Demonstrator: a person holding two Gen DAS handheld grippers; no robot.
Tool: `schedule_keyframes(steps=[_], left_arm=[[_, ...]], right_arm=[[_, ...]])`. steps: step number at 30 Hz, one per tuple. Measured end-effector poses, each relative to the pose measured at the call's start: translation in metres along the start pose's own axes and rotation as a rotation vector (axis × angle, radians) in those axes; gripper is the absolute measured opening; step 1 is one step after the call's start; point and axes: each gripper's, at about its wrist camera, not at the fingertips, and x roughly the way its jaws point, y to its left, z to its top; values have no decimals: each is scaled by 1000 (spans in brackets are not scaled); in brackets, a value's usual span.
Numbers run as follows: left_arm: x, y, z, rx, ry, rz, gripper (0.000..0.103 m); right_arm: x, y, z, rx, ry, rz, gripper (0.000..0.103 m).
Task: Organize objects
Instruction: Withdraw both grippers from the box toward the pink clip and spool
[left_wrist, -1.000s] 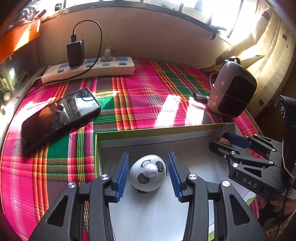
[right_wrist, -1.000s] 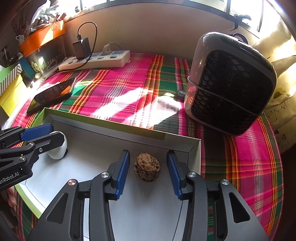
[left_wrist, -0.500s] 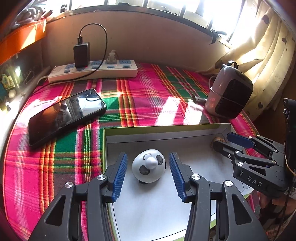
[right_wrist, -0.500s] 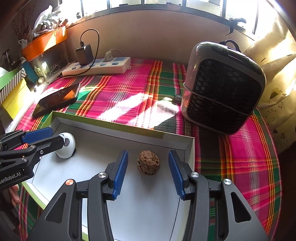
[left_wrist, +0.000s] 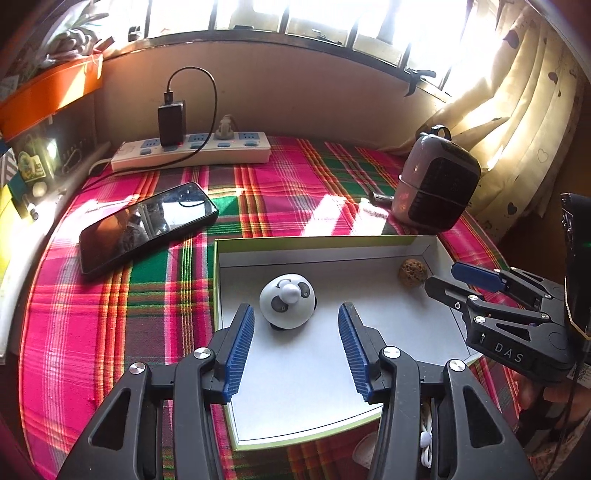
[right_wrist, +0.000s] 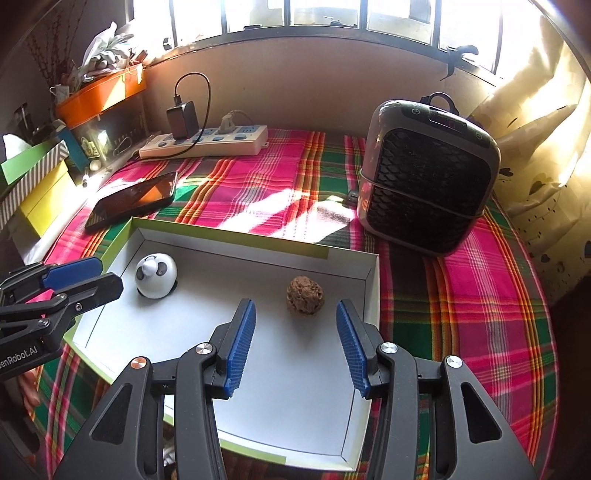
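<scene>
Sitting upright in the left part of the shallow white box (left_wrist: 436, 254), the round panda-faced toy (left_wrist: 287, 301) lies just ahead of the left gripper (left_wrist: 296, 350) in the lower middle of the left wrist frame, slightly left of its centre line and beyond the blue pads, untouched. Those jaws have just been opening, stand wide and hold nothing. The toy is round, so no long axis governs the approach. Toward the box's right end, the brown walnut (right_wrist: 305, 301) rests just ahead of the right gripper (right_wrist: 295, 350), whose jaws are likewise spread and empty. Each piece is nearer its own hand. Both seem already placed, with phone (left_wrist: 147, 225) and heater (right_wrist: 428, 177) outside on the plaid cloth (left_wrist: 110, 314).
</scene>
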Motion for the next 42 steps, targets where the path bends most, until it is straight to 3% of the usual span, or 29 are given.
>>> schedule_keyframes(steps=[25, 42], left_arm=[[-39, -19, -47, 39, -21, 44, 46], [-57, -28, -101, 15, 31, -22, 47]], right_arm=[[-46, 8, -45, 11, -46, 30, 47], [-80, 18, -94, -32, -91, 104, 47]])
